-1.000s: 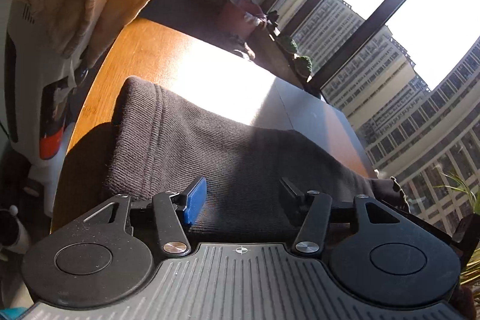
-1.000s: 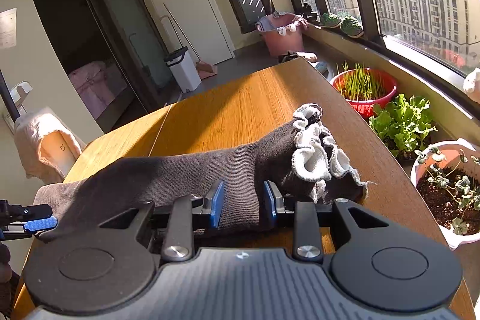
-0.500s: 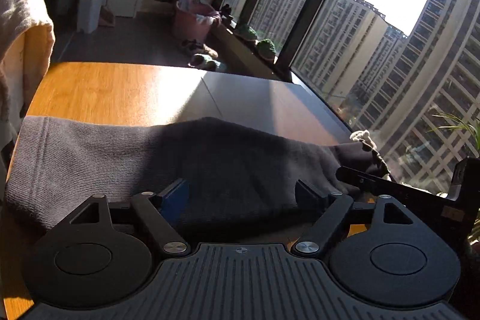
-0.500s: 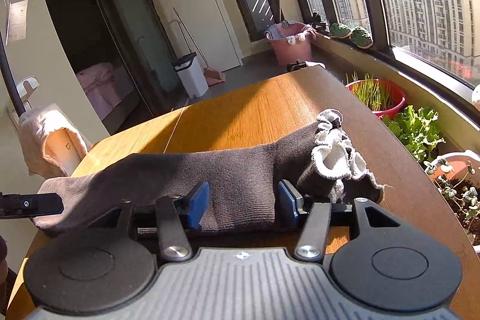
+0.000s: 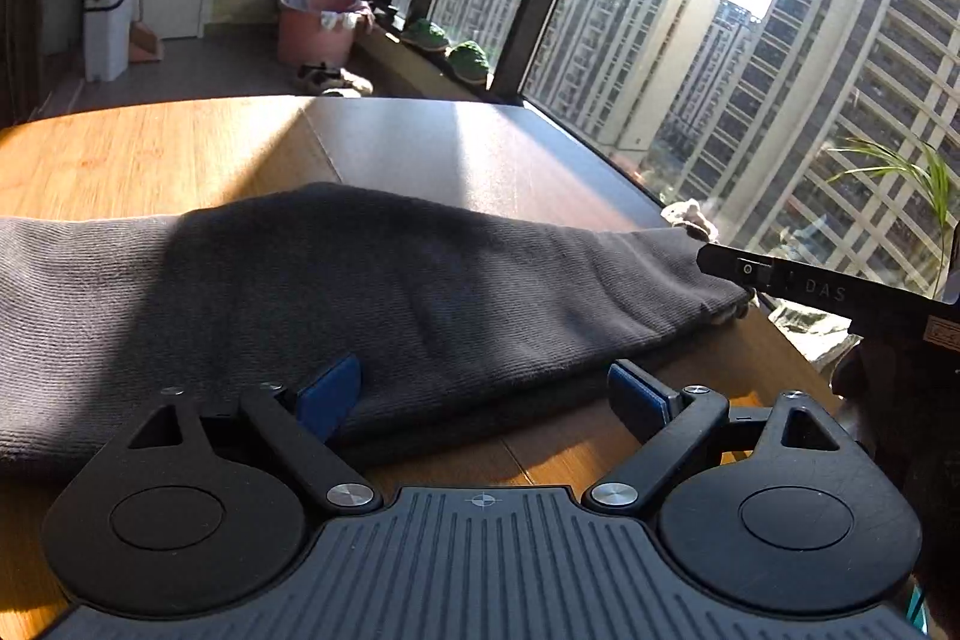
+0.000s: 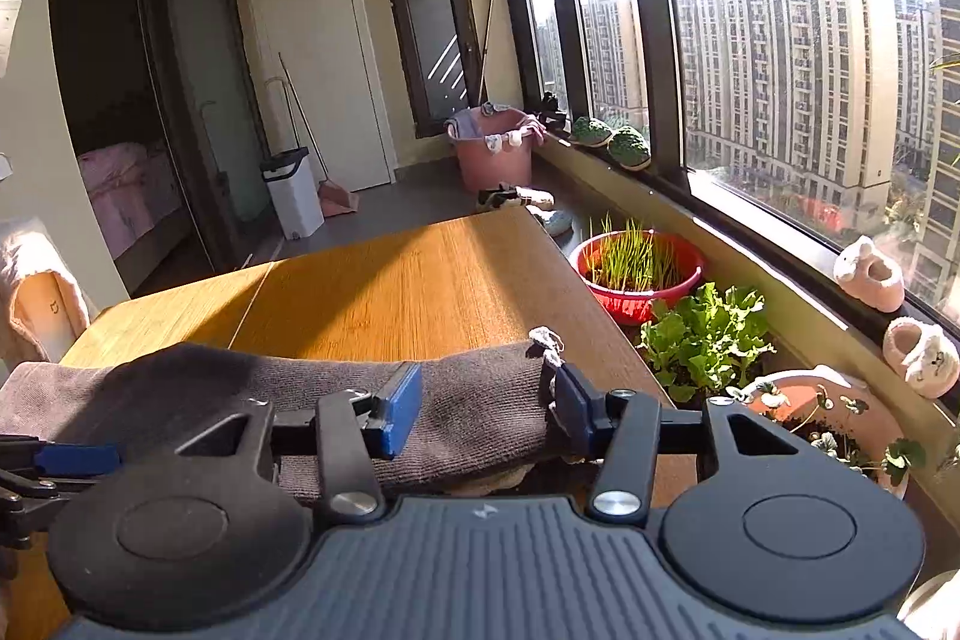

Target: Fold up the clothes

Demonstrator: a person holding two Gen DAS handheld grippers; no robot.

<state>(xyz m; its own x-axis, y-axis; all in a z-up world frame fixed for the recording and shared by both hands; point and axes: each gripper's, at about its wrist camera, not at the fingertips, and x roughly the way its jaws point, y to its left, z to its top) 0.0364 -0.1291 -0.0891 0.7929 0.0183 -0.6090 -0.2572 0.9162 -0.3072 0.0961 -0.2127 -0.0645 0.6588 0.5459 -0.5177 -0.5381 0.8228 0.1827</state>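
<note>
The dark grey knitted garment (image 5: pixel 372 292) lies stretched across the wooden table (image 6: pixel 408 280) — left gripper (image 5: pixel 480 394) opening wide, pads clear of it; right gripper (image 6: pixel 486 415) closing around its bunched end, grip uncertain.

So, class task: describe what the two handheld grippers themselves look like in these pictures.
Both look alike. The left gripper and right gripper each have a grey ribbed body with a small centre mark, two round black discs, black linkage arms with silver pivot screws, and blue pads on the fingertips. The right gripper's black side bears white lettering. No sleeve or cable is visible.
</note>
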